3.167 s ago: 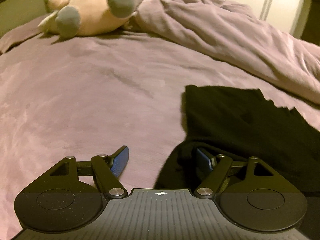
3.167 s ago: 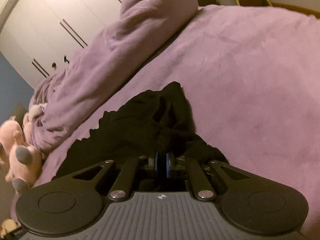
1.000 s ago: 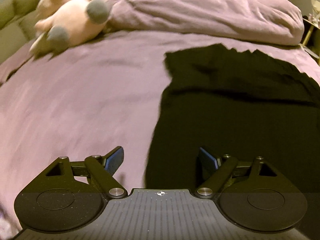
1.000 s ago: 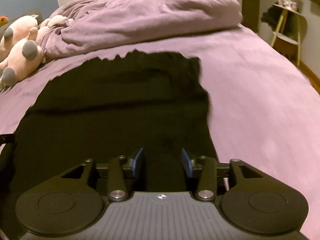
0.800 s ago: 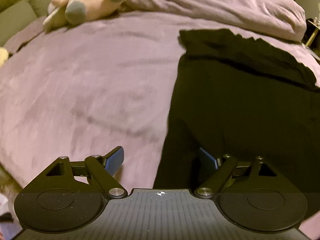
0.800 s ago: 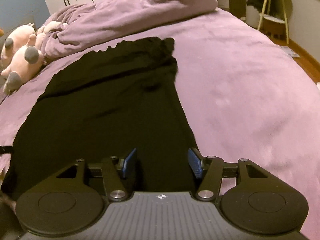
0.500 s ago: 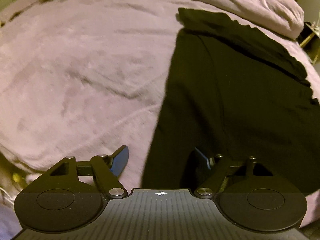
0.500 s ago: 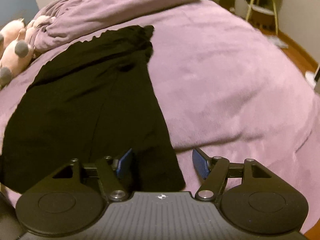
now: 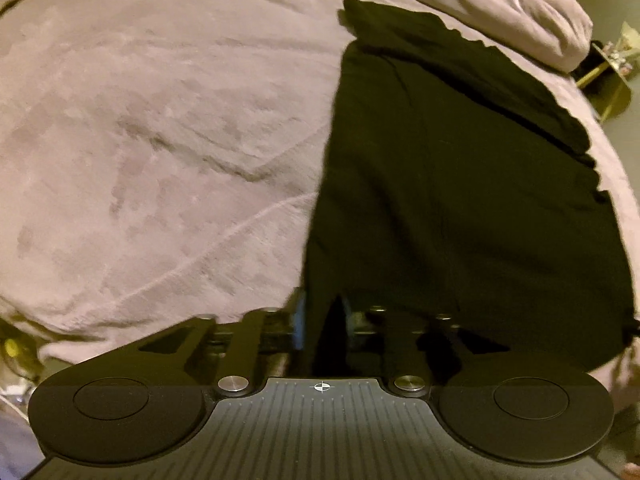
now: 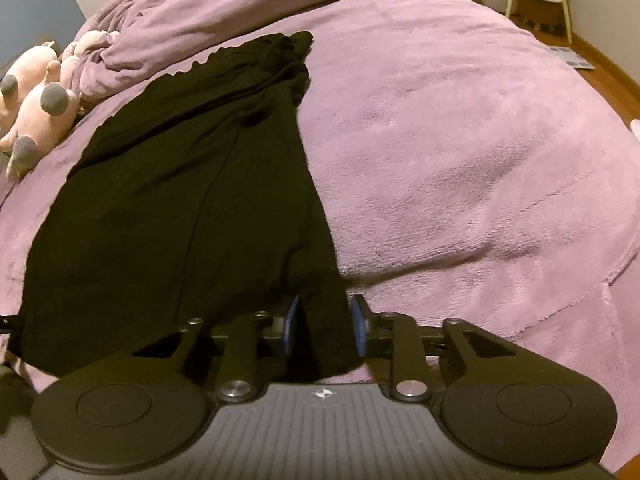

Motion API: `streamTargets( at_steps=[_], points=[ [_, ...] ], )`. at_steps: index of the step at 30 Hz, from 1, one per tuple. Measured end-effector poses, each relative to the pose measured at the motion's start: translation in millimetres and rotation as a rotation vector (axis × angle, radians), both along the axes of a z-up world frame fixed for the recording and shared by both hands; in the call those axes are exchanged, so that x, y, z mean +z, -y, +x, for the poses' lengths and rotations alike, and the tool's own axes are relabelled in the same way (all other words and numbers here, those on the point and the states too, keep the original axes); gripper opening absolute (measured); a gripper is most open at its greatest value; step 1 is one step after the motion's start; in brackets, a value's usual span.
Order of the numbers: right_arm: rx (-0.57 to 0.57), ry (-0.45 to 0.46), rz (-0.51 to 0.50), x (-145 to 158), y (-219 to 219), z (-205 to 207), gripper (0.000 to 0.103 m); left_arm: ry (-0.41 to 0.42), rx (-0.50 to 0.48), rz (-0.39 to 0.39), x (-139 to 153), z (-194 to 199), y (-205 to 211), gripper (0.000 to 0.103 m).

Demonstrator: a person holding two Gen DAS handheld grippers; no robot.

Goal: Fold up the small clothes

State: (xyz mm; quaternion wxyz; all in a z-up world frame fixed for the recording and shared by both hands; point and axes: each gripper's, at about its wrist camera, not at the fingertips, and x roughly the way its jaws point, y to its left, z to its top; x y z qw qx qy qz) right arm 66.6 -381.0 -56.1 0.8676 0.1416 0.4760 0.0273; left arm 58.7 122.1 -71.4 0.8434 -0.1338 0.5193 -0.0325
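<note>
A plain black garment (image 10: 192, 184) lies on a purple bed cover (image 10: 460, 140), beside pink soft toys (image 10: 36, 108) with grey feet.

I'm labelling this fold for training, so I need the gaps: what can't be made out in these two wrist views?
- Left wrist view: the black garment's near hem, hidden behind the left claw.
- Right wrist view: the right claw's pad contact, lost against dark cloth.
- Both views: what kind of garment it is; too dark.
- Plush toys: cut off by the frame edge.
</note>
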Motion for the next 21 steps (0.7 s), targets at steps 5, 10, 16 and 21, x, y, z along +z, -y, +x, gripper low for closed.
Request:
streamTargets(
  at_steps=[5,10,16,21],
  points=[
    [-0.008,-0.013,0.061,0,7,1,0.018,-0.013,-0.014,-0.068,0,1,-4,0.013],
    [0.009,-0.039,0.093,-2,11,2,0.020,-0.028,-0.052,-0.135,-2,2,-7,0.031],
    [0.043,-0.083,0.101,0,14,8,0.020,-0.063,-0.119,-0.112,-2,10,-2,0.029],
    [0.077,-0.131,0.131,2,13,16,0.014,-0.076,-0.158,-0.090,-1,16,1,0.007]
  ],
)
